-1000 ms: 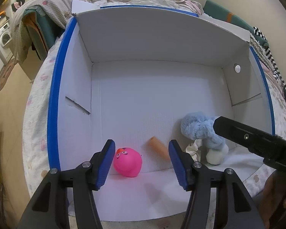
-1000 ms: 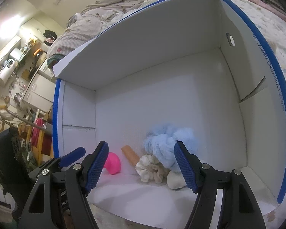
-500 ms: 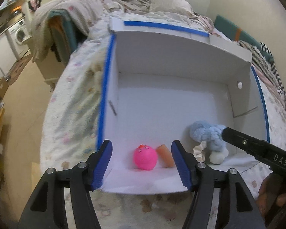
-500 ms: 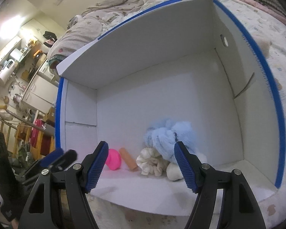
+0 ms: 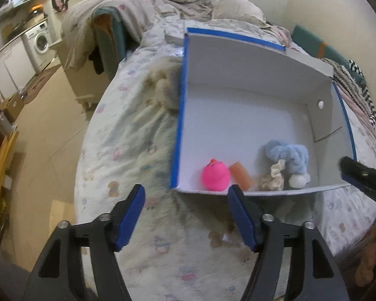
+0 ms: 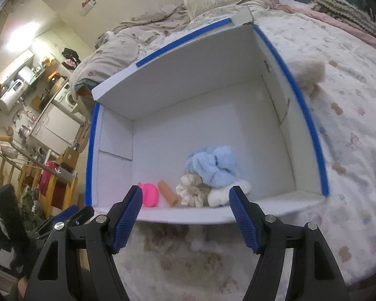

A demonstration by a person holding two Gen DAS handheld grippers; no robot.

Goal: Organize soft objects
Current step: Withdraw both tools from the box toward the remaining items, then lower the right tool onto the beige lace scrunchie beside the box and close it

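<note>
both grippers hang empty over the bedspread just near of the white box: left gripper spreading wider, right gripper released. pink toy, orange roll, cream scrunchie and blue plush line the box's near wall; the beige plush outside its right wall likely goes next, best pinched mid-body.

A white cardboard box with blue-taped rims lies open on the bed, filling the centre right of the left wrist view. Along its near wall sit four soft things in a row — a round pink toy, an orange cylinder tilted beside it, a cream scrunchie, and a fluffy light-blue plush with white feet.
</note>
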